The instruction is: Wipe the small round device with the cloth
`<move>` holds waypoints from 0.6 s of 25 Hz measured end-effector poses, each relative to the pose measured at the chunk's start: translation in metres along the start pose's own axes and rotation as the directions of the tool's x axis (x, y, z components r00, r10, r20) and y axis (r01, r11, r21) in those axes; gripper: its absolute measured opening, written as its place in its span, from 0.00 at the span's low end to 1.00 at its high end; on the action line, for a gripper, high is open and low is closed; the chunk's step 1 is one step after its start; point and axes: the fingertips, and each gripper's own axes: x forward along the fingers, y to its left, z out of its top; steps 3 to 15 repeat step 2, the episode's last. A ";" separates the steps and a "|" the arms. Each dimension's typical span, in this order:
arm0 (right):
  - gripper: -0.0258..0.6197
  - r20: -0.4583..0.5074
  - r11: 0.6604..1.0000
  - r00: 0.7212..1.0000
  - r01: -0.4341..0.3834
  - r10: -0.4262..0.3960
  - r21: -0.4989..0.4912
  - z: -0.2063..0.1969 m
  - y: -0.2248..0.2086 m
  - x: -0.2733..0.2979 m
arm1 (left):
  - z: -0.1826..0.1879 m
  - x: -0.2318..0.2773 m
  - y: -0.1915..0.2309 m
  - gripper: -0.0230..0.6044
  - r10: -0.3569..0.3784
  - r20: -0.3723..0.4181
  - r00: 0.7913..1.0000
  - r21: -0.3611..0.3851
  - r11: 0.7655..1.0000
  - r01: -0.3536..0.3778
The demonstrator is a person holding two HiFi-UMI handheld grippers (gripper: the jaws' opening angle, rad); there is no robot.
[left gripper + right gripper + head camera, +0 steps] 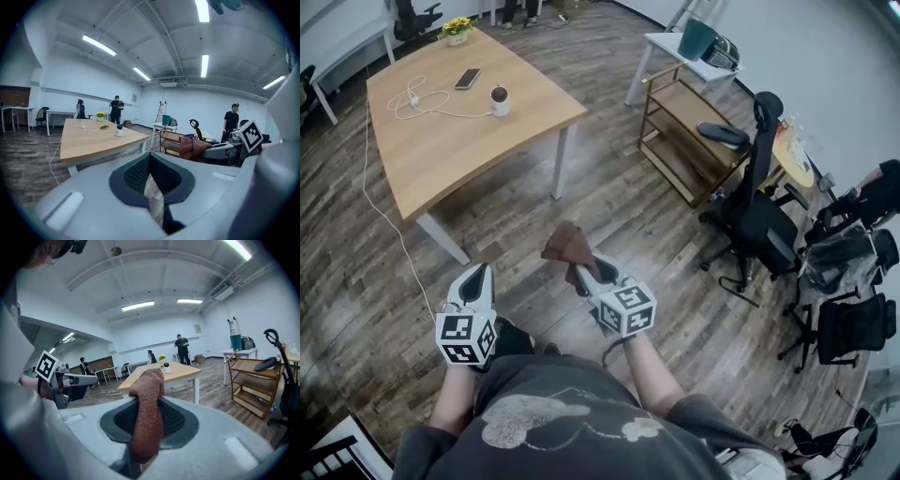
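The small round device [499, 100], white with a dark top, stands on the wooden table [441, 150] far ahead at upper left; it also shows small in the left gripper view [119, 130] and the right gripper view [166, 367]. My right gripper [581, 275] is shut on a brown cloth [569, 246], which sticks up between its jaws [146, 413]. My left gripper [476, 274] is held beside it over the floor, shut with nothing in it [150, 157]. Both grippers are well short of the table.
On the table lie a phone [467, 79], a white cable [417, 98] and a flower pot [457, 30]. To the right stand a wooden shelf cart [689, 131], a black office chair [759, 211] and a white side table [675, 47]. People stand at the room's far end.
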 end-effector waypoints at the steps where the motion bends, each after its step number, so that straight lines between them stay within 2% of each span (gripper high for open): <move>1: 0.17 -0.001 1.000 1.000 0.001 -0.001 0.006 0.000 -0.002 0.000 | 0.002 0.001 -0.001 0.07 -0.002 0.005 1.000 0.002 1.000 0.002; 15: 0.17 -0.002 1.000 1.000 0.002 -0.002 0.011 -0.001 -0.004 0.000 | 0.005 0.002 -0.002 0.07 -0.004 0.009 1.000 0.005 1.000 0.004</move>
